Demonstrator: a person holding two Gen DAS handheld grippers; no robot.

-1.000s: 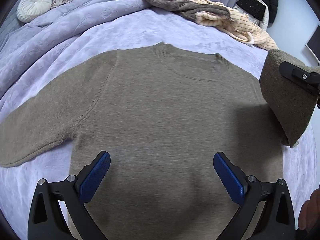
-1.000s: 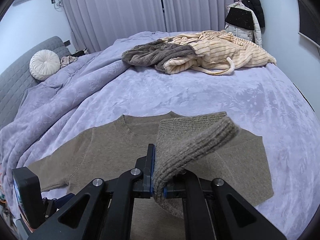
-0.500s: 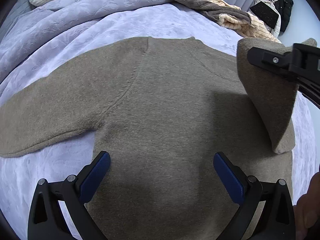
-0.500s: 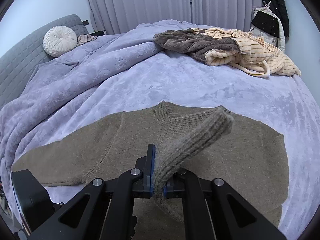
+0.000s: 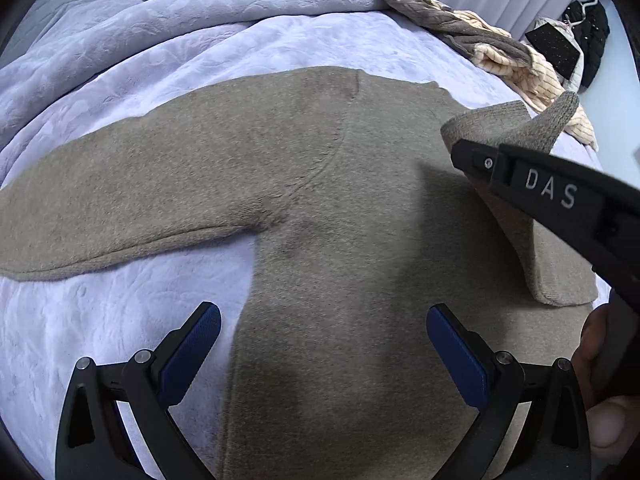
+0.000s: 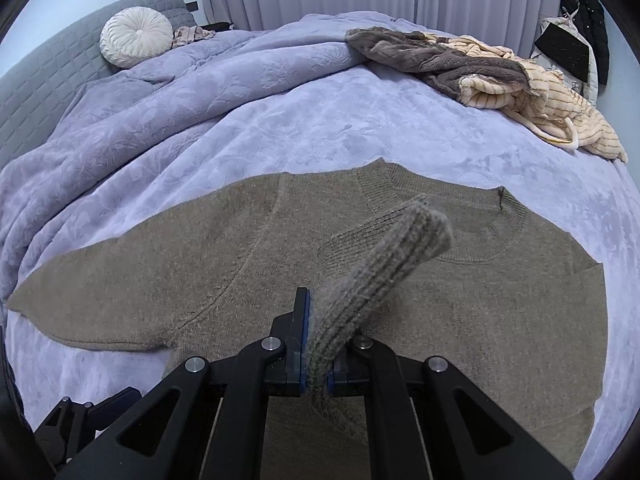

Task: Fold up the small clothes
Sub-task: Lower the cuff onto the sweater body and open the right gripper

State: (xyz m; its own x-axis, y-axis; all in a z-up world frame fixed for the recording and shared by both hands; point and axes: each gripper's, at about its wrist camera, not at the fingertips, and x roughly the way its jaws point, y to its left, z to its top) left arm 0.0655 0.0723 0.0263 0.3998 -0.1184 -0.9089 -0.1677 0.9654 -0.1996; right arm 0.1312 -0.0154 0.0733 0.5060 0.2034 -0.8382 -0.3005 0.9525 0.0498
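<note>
A brown knit sweater [image 5: 340,220] [image 6: 480,320] lies flat on the lilac bedspread, its left sleeve [image 5: 120,208] stretched out sideways. My right gripper [image 6: 318,344] is shut on the ribbed cuff [image 6: 384,264] of the other sleeve, lifted and folded over the sweater's body. In the left wrist view that gripper [image 5: 472,156] comes in from the right with the sleeve [image 5: 552,248] draped under it. My left gripper [image 5: 324,344] hovers open above the sweater's lower left side, blue pads wide apart, nothing between them.
A heap of grey and cream striped clothes [image 6: 480,68] lies at the bed's far right. A round white cushion [image 6: 136,38] rests against the grey headboard. The rumpled lilac duvet [image 6: 120,112] rises at the left. Dark garments [image 6: 580,40] hang at the right wall. A hand [image 5: 604,420] shows bottom right.
My right gripper has carried the sleeve cuff leftward and lower over the sweater's body. The left gripper has shifted toward the sweater's left side, still open.
</note>
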